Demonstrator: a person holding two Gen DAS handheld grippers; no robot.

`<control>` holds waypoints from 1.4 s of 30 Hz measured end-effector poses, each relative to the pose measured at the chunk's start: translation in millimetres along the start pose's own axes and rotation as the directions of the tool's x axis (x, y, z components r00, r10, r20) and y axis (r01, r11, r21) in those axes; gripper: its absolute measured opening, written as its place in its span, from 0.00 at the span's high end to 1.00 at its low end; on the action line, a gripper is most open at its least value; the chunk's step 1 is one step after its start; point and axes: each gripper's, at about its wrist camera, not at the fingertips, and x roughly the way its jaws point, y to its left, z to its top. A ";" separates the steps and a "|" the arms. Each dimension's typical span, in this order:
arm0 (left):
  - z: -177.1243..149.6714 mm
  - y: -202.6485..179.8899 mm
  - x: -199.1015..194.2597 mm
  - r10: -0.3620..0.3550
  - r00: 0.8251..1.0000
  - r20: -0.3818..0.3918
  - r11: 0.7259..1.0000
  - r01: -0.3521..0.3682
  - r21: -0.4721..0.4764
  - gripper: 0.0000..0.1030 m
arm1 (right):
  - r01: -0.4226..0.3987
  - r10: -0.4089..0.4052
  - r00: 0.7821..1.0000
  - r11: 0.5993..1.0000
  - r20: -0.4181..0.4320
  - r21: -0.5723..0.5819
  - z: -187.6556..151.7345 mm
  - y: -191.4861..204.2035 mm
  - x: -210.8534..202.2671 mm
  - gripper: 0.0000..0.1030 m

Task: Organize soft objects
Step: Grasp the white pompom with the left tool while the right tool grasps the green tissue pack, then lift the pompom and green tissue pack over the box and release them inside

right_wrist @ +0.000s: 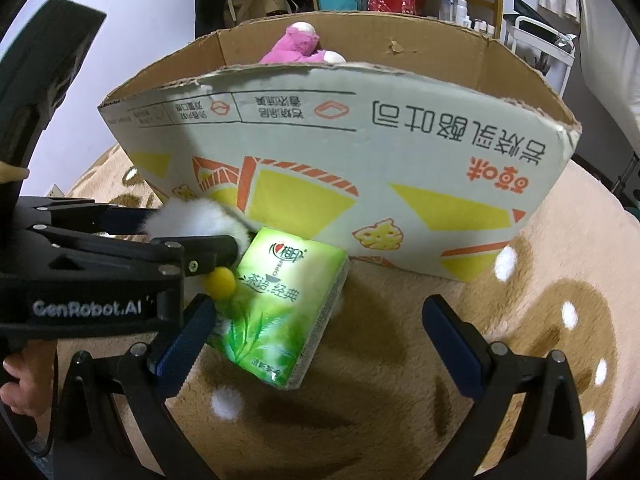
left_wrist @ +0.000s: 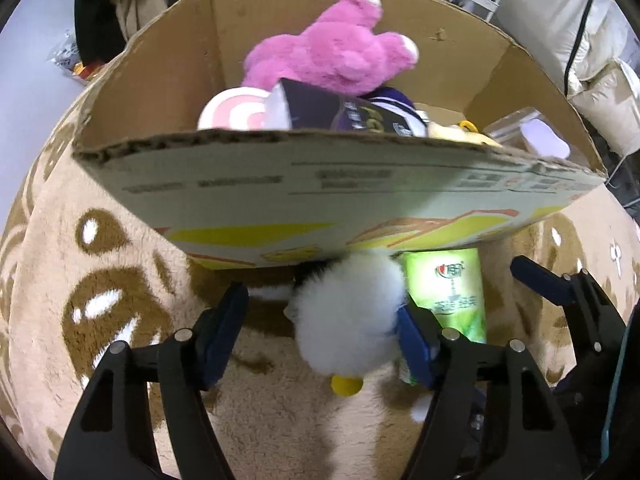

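A white fluffy plush toy [left_wrist: 348,312] with yellow feet lies on the rug against the front of a cardboard box [left_wrist: 280,184]. My left gripper [left_wrist: 320,320] is open around it, the right finger [left_wrist: 416,340] touching its side, the left finger apart. A green tissue pack [right_wrist: 280,308] lies beside the toy. My right gripper [right_wrist: 316,340] is open, with the pack between its fingers near the left one. In the right wrist view the left gripper [right_wrist: 192,236] reaches in from the left around the white toy [right_wrist: 192,216]. A pink plush bear [left_wrist: 336,48] sits in the box.
The box [right_wrist: 360,152] also holds a pink-and-white round plush [left_wrist: 232,112], a dark purple item [left_wrist: 344,112] and a yellowish toy [left_wrist: 460,132]. A beige and brown patterned rug [right_wrist: 520,320] covers the floor. Shelves and clutter stand behind the box.
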 end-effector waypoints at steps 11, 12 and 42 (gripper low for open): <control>2.0 -4.7 16.1 0.007 0.999 -0.049 1.000 -0.007 -0.003 0.48 | 0.018 -0.019 1.000 0.996 -0.008 -0.086 -7.2 18.6 3.3 0.00; 2.1 -5.9 15.9 0.006 0.999 -0.049 1.000 -0.006 0.002 0.50 | 0.025 -0.027 1.000 0.995 -0.012 -0.095 -8.2 20.1 4.7 0.00; -60.9 -13.6 -132.9 0.026 0.949 0.314 0.998 -0.041 0.044 0.68 | -0.007 0.001 0.985 0.999 0.170 0.034 -12.5 -10.4 -101.2 0.40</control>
